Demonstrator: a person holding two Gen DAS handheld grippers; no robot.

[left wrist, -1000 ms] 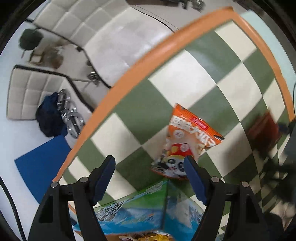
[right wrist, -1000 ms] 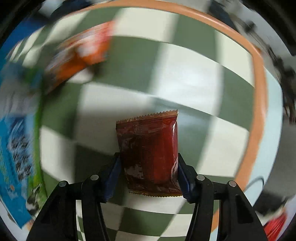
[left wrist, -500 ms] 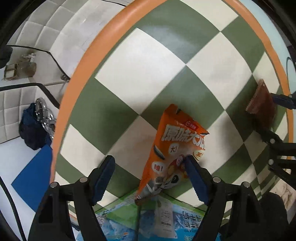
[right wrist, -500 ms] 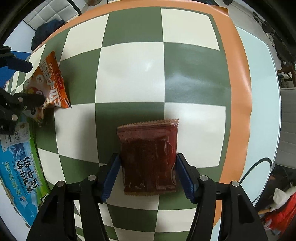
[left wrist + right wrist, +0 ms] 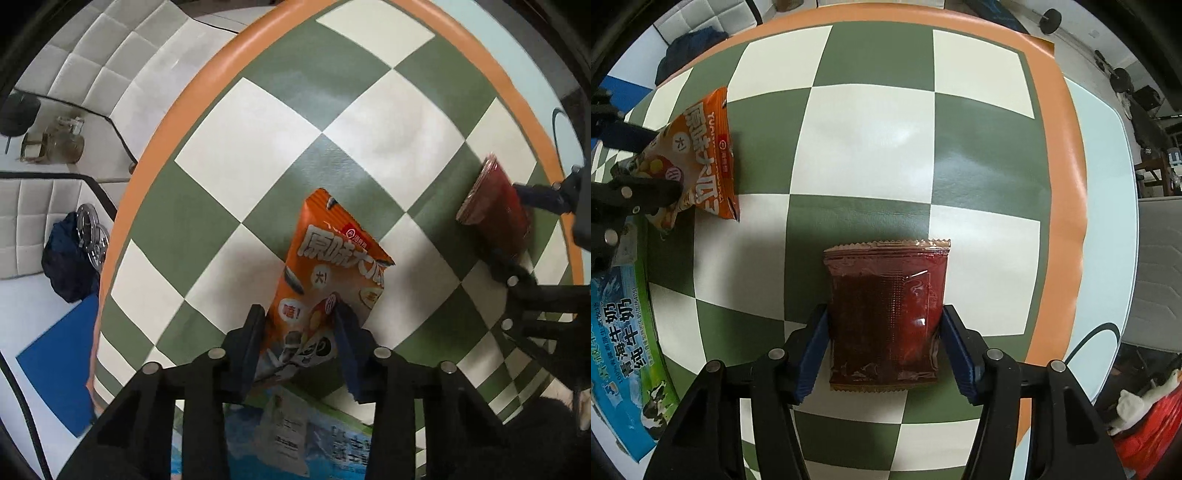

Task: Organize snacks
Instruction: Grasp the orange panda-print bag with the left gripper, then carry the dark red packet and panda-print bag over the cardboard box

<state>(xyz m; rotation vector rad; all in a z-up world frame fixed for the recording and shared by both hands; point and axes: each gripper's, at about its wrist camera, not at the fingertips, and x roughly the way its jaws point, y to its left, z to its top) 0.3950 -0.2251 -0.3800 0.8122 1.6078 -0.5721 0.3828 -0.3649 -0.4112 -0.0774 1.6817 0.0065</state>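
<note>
An orange snack bag (image 5: 332, 258) lies on the green-and-white checkered mat (image 5: 258, 155). My left gripper (image 5: 299, 332) has its jaws closing on the bag's lower end, pads pressed into its crumpled sides. The right wrist view shows the same bag (image 5: 701, 147) pinched by the left gripper (image 5: 646, 162) at the far left. A dark red packet (image 5: 886, 295) sits between the blue pads of my right gripper (image 5: 884, 343), whose jaws squeeze both of its edges. From the left wrist view that packet (image 5: 495, 206) and the right gripper (image 5: 517, 232) are at the right edge.
A blue-and-green milk carton box (image 5: 624, 332) lies along the mat's left side, just below the orange bag (image 5: 295, 435). The mat has an orange border (image 5: 1060, 184) on a pale table. White padded seats (image 5: 110, 74), a blue floor mat (image 5: 62, 350) and metal weight plates (image 5: 90, 236) lie beyond.
My left gripper came over the orange bag and its jaws narrowed from wide apart onto the bag's lower end. The right gripper keeps the red packet between its pads in much the same place.
</note>
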